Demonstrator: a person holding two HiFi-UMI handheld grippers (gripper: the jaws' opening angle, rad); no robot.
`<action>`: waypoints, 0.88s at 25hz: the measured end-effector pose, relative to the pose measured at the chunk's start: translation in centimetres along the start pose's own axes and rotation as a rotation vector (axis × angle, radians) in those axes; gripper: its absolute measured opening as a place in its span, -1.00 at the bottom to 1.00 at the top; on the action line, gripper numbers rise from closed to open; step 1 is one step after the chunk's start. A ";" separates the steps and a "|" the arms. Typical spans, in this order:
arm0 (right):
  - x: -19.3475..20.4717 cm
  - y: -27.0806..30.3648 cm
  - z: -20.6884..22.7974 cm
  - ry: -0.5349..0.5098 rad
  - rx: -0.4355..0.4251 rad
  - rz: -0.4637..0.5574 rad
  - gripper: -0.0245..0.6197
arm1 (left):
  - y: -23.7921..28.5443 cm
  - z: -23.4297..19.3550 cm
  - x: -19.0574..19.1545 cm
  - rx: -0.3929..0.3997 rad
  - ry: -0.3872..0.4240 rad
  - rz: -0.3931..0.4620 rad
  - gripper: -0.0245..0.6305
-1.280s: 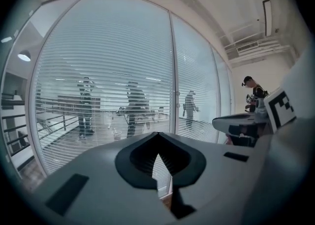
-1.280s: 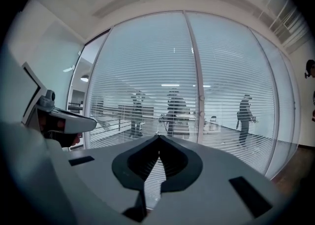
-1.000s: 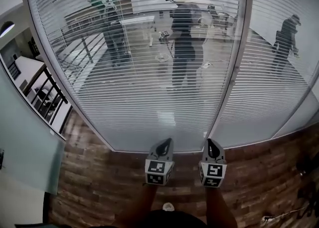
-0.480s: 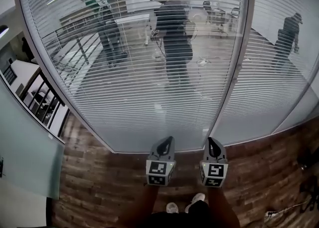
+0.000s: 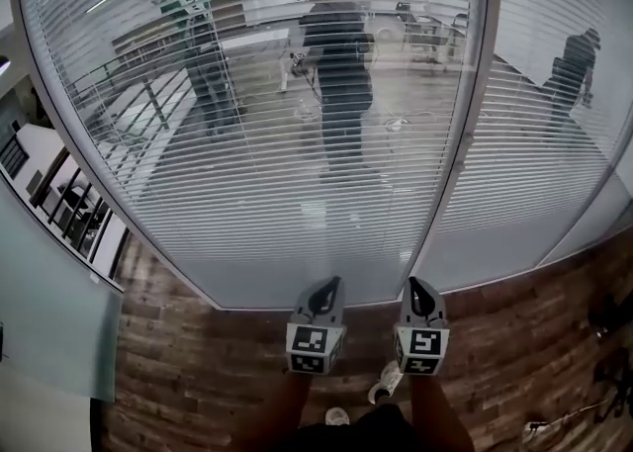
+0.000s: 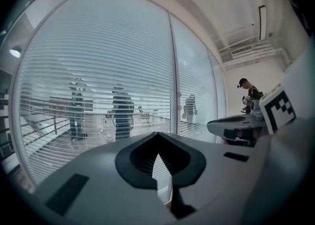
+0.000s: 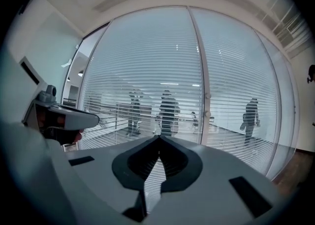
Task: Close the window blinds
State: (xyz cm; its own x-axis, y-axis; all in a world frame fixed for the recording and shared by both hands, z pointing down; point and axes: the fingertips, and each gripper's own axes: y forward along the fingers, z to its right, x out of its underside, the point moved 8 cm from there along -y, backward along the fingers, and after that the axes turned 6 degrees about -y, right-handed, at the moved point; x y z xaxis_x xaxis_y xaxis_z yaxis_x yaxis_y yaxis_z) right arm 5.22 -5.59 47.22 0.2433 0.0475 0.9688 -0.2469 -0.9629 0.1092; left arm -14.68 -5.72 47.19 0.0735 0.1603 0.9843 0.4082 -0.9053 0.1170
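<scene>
Fingers (image 6: 140,160) of the left gripper (image 6: 157,134) meet at their tips with nothing held, and the right gripper (image 7: 159,138) is likewise closed and empty. Both are held side by side, each carrying a cube (image 5: 315,346) printed with black-and-white square markers. They point at the window blinds (image 5: 277,143) without touching them. The blinds hang lowered, with slats tilted open so that people (image 5: 341,74) beyond show through. Wooden floor (image 5: 198,371) lies below.

The blinds (image 5: 247,173) are showing thin, matt, pale slats; the floor (image 5: 198,371) is looking like rough, mottled brown wood planks.
</scene>
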 end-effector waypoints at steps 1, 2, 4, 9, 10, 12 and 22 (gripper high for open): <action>0.0 0.4 0.4 -0.001 0.000 0.004 -0.92 | 0.5 0.0 -0.4 0.000 -0.007 0.003 -0.95; 0.0 0.8 0.7 0.002 -0.001 0.007 -0.92 | 1.1 -0.1 -0.6 0.001 -0.021 0.007 -0.95; 0.1 1.3 1.2 0.019 -0.003 0.003 -0.92 | 1.8 -0.2 -0.7 0.003 -0.048 0.021 -0.95; 0.6 3.0 3.0 0.027 0.001 0.001 -0.92 | 5.2 0.2 -0.8 0.014 -0.029 0.043 -0.95; 0.8 3.6 3.7 0.027 0.005 -0.002 -0.92 | 6.0 0.2 -0.9 0.010 -0.025 0.042 -0.95; 1.2 4.5 5.1 0.020 0.020 -0.010 -0.92 | 7.2 0.4 -1.2 0.010 -0.020 0.041 -0.95; 2.1 9.1 10.6 0.027 0.040 -0.024 -0.92 | 14.3 1.6 -1.5 0.038 -0.018 0.013 -0.95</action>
State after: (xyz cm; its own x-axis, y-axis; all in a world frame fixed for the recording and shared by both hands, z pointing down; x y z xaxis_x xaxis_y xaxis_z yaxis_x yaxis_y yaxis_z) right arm 13.46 -17.09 47.91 0.2231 0.0771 0.9717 -0.2030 -0.9713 0.1237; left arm -7.47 -18.28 47.20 0.0955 0.1564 0.9831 0.4416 -0.8917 0.0990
